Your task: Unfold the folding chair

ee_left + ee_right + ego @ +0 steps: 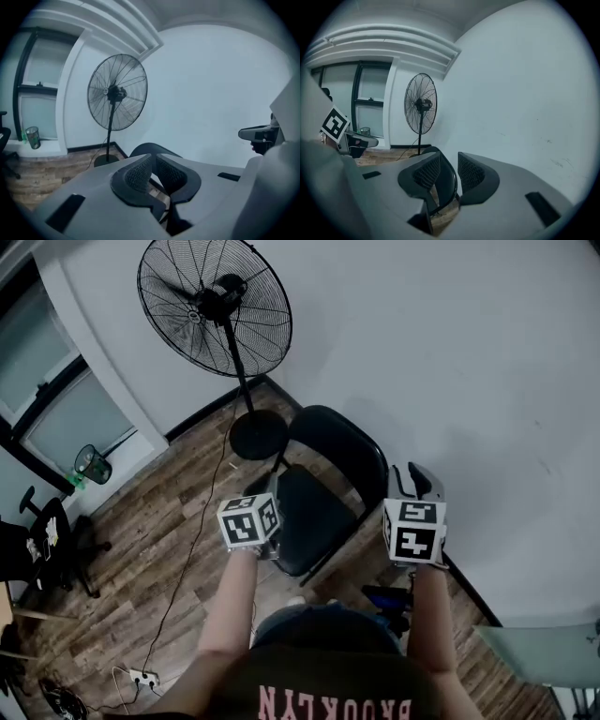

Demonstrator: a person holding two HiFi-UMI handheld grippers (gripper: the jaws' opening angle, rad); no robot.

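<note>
Folding chair [314, 512] is standing ahead and below, between the left gripper [152, 171], pinching shut on nothing, and the right gripper [449, 173], gaping slightly, empty.

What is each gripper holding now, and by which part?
Nothing is held. The left gripper is shut on nothing, the right gripper stands open and empty; both hover above the folding chair, apart from it.

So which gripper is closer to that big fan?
Left. The left gripper is on the side of the chair facing the fan; the right gripper is across the chair.
</note>
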